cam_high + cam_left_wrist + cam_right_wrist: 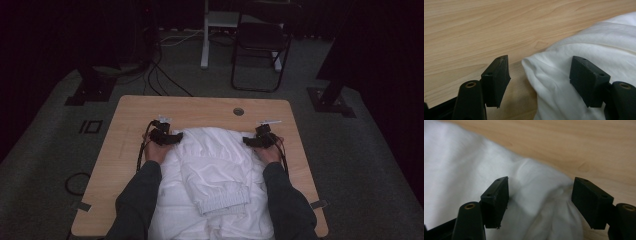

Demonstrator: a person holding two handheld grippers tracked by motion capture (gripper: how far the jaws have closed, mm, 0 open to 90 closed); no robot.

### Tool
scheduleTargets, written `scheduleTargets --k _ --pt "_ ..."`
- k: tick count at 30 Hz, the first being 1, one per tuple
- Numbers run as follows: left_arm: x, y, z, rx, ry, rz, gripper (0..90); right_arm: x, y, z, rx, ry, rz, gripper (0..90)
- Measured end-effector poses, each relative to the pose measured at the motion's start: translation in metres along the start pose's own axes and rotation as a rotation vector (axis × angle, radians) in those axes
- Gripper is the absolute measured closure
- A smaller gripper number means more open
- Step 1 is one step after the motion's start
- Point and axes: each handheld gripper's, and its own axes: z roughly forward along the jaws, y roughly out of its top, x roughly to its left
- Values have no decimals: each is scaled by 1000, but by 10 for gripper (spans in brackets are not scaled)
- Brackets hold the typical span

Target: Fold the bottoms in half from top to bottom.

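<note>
On the wooden bench (130, 125), the folded white cloth garment's (210, 155) far corners lay between each wide-open, empty claw: left claw (172, 136), right claw (248, 140).

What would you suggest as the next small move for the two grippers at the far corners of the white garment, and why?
Probably draw both back towards the person. The left gripper and right gripper stand open, pads off the cloth, and the white garment lies folded on the table, so the far fold looks released.
</note>
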Motion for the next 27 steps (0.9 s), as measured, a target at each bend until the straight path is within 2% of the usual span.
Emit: scheduleTargets --k 1,2,3,4,5,6,7,8,9,10,12,13,14,15,17,18,19,20,21,22,25,27 --pt "1 1 6 32 -1 -17 326 0 -2 6 15 -3 10 321" --pt "1 1 6 32 -1 -17 339 0 -2 6 15 -3 10 321" --pt "3 1 7 47 -8 -23 361 -1 -3 7 2 -2 21 414" --pt "3 2 8 53 -20 -27 361 -1 -3 7 2 -2 21 414" --pt "4 2 9 60 -29 -24 411 -1 -3 6 2 2 28 492" --pt "4 2 8 65 -42 -18 613 -2 -3 5 4 28 31 579" --pt "5 1 8 69 -56 -12 704 -3 -3 5 6 26 30 722" --pt "5 1 8 72 -63 -7 810 -4 -3 4 6 29 33 789" --pt "5 1 6 65 -58 -4 810 -4 -3 4 6 29 33 789" --pt "7 1 3 55 -52 -7 886 -8 -2 0 -6 37 68 829" --pt "14 0 -5 29 -41 -29 891 -11 -2 -2 -12 30 81 833" --pt "18 0 -7 24 -36 -44 892 -15 -3 -4 -21 26 100 835" --pt "22 0 -9 24 -48 -66 891 -17 -4 -5 -24 26 113 835" --pt "22 0 -9 30 -47 -65 889 -20 -6 -3 -19 40 137 829" --pt "18 1 -8 30 -25 -45 880 -20 -6 -2 -21 40 136 812" --pt "16 1 -7 22 -23 -46 844 -19 -6 -1 -27 35 130 759" --pt "15 1 -6 12 -35 -52 600 -17 -5 -1 -41 12 109 590" --pt "15 2 -3 7 -68 -68 600 -17 -5 -1 -41 12 109 590" --pt "14 2 0 14 -86 -73 491 -17 -5 0 -38 -5 95 505" --pt "13 1 2 20 -92 -76 420 -16 -4 0 -27 -27 88 437" --pt "11 0 9 50 -81 -83 338 -17 -2 2 -3 -64 75 352" --pt "9 0 11 52 -77 -89 363 -16 -2 6 14 -65 58 360"
